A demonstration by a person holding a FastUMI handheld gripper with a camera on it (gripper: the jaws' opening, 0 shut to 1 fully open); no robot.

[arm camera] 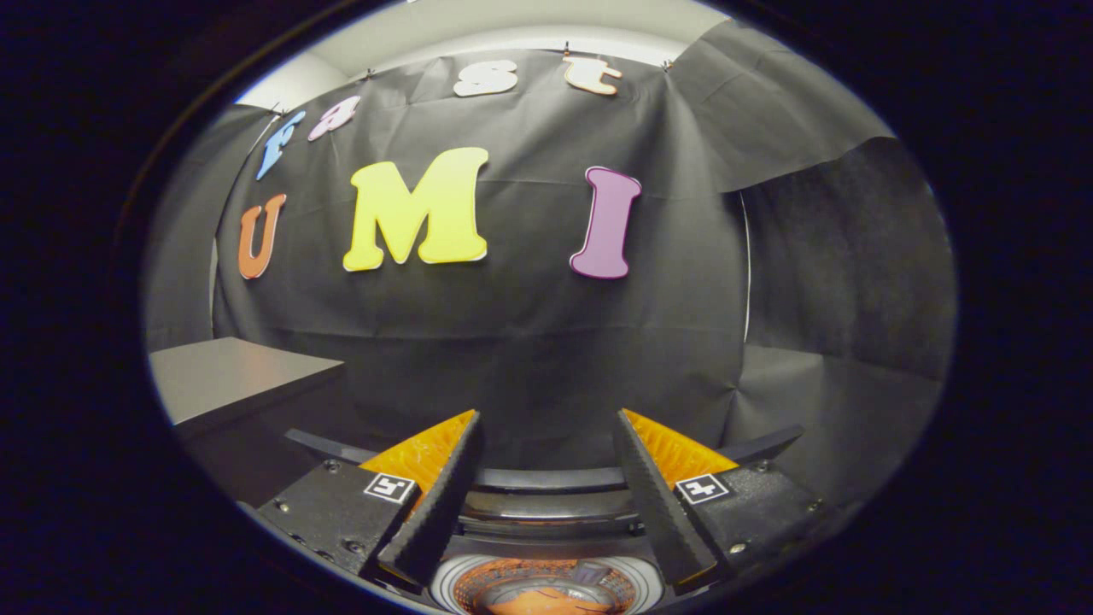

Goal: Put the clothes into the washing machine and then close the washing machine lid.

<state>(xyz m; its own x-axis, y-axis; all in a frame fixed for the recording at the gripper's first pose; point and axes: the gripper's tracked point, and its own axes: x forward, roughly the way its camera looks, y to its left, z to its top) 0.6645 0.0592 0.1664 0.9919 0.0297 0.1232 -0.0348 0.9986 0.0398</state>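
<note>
- Nearest to my camera sit the two fingers (444,495) of the gripper (546,427), spread well apart with nothing between them; I see only air and the dark cloth in the gap.
- Each finger mount carries a small square black-and-white marker (389,488); these are coded patterns, not words, so I read no brand or text off them.
- Below and between the finger bases I look down into the washing machine (546,500), its opening a round drum (546,589) ringed by a pale rim.
- Inside that drum lies something orange, which I take for the clothes (538,600), though the patch I can see is too small to make out the garment.
- A dark curved band, the machine's lid (546,477) or back rim as far as I can tell, crosses just beyond the fingers, running behind both.
- My gripper is level, pointing forward at the booth wall (529,359), poised above the machine's opening and touching nothing.
- Off to the left, beyond the left finger, stands a grey table top (230,376), well apart from the machine.
</note>
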